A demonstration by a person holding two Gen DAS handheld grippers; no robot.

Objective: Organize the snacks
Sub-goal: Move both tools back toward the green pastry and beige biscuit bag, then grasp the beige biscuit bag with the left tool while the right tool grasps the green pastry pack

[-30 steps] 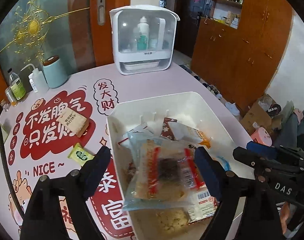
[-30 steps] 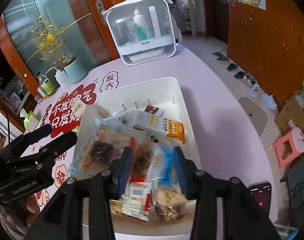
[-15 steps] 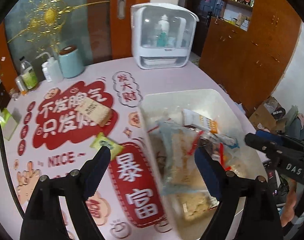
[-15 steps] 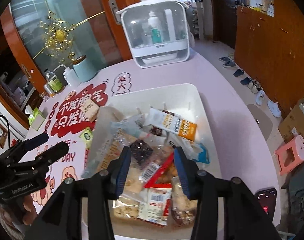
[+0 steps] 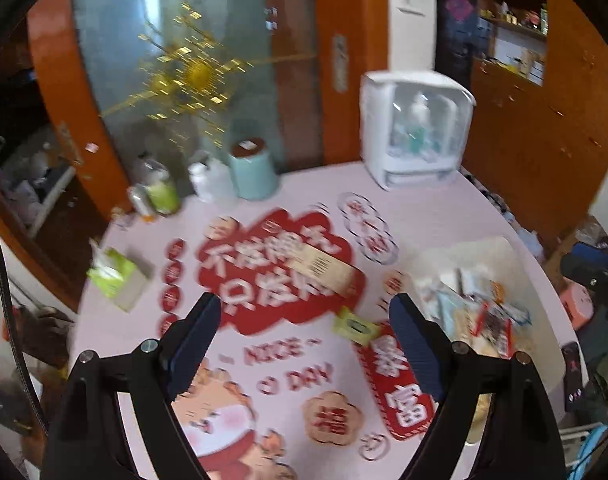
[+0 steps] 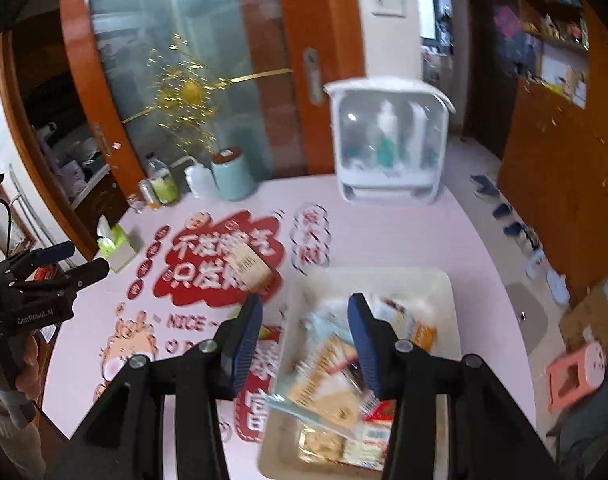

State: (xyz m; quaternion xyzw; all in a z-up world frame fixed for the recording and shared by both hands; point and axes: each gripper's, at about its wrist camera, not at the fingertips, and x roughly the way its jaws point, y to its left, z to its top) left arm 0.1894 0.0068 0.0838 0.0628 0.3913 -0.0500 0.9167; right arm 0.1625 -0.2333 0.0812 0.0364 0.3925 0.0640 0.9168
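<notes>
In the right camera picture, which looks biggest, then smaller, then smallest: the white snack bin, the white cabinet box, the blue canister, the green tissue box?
1. White snack bin, though it is nearest the camera.
2. White cabinet box.
3. Blue canister.
4. Green tissue box.

Ahead of the hand-held grippers, beyond the pink table [image 6: 403, 236], stands an orange-framed frosted glass door [image 6: 208, 64] bearing a gold ornament [image 5: 196, 72], lit from above. To the right run wooden cabinets [image 6: 563, 184] with open shelves [image 5: 511, 16] over a pale floor [image 6: 503, 216]; shoes [image 6: 507, 216] line their foot.
</notes>
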